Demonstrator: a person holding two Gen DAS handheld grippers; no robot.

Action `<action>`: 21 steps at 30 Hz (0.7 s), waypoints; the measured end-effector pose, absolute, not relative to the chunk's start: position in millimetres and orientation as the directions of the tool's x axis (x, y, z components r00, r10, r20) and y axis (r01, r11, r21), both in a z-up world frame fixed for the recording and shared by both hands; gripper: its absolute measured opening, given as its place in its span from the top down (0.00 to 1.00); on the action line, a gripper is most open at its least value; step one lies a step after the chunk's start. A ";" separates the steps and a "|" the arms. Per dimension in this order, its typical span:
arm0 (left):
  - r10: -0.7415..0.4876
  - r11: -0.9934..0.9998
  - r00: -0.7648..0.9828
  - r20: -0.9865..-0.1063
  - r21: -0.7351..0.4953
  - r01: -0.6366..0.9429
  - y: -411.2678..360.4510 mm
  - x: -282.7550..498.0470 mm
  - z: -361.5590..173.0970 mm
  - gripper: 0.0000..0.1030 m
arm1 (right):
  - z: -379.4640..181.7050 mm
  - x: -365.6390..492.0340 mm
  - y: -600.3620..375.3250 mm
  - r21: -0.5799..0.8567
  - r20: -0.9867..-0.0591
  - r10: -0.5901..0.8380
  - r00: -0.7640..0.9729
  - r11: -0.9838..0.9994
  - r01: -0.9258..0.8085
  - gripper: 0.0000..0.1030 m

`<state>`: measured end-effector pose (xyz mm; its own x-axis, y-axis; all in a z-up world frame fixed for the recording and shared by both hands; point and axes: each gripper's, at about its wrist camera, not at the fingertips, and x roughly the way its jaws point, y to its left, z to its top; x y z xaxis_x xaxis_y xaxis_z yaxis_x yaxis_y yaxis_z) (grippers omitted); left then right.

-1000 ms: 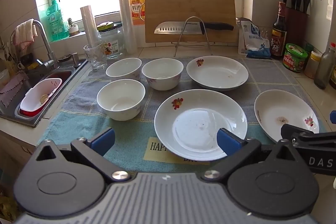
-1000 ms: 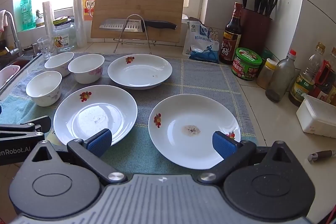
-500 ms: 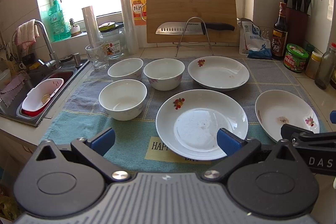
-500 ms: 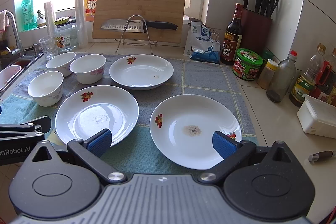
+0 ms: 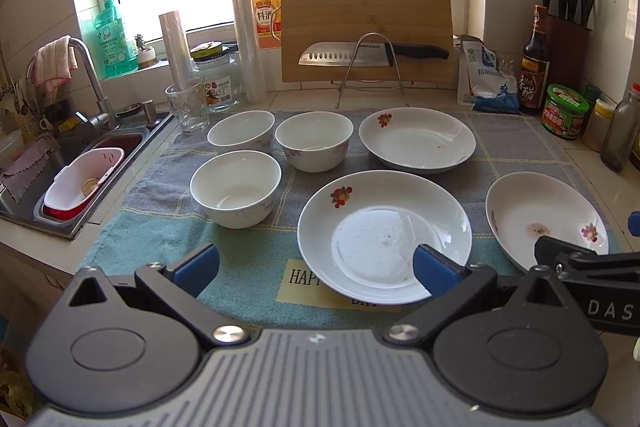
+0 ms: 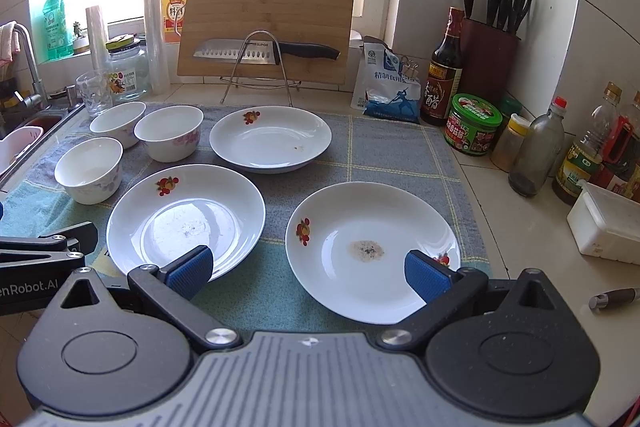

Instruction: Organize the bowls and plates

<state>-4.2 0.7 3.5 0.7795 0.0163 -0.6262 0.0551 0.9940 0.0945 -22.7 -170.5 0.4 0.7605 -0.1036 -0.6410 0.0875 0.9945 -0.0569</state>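
Observation:
Three white flower-print plates lie on a grey-green cloth: a near middle plate (image 5: 384, 235) (image 6: 186, 219), a far plate (image 5: 418, 139) (image 6: 270, 137), and a right plate with a brown stain (image 5: 546, 219) (image 6: 372, 251). Three white bowls stand at the left: a near bowl (image 5: 236, 187) (image 6: 89, 175), a far left bowl (image 5: 241, 131) (image 6: 117, 117), and a far middle bowl (image 5: 314, 143) (image 6: 169, 133). My left gripper (image 5: 316, 263) is open and empty, above the cloth's front edge before the near middle plate. My right gripper (image 6: 306, 269) is open and empty, over the near rim of the stained plate.
A sink (image 5: 76, 163) with a red-and-white basket lies at the left. A cutting board (image 5: 366, 23) and a knife on a wire rack stand at the back. Bottles, jars and a knife block (image 6: 490, 55) line the right wall. A white box (image 6: 604, 223) sits at the right.
Both grippers have drifted slightly; the scene has shifted a little to the right in both views. Nothing on the counter has moved.

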 end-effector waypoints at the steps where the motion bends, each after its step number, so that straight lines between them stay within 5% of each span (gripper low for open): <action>1: 0.017 0.994 0.780 -0.626 0.094 0.055 0.7 -4.3 3.6 0.01 | 0.7 -23.1 -170.8 -0.056 -0.640 -0.103 0.761 0.995 0.087 0.00; 21: 0.027 0.995 0.786 -0.618 0.094 0.040 -1.4 -7.5 5.3 0.01 | 1.5 -24.3 -172.7 -0.053 -0.633 -0.093 0.769 0.996 0.078 0.00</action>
<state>-7.5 -1.4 5.3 0.7861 0.0265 -0.6175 0.0403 0.9948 0.0939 -24.3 -172.7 1.5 0.7685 -0.0934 -0.6329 0.0776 0.9956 -0.0527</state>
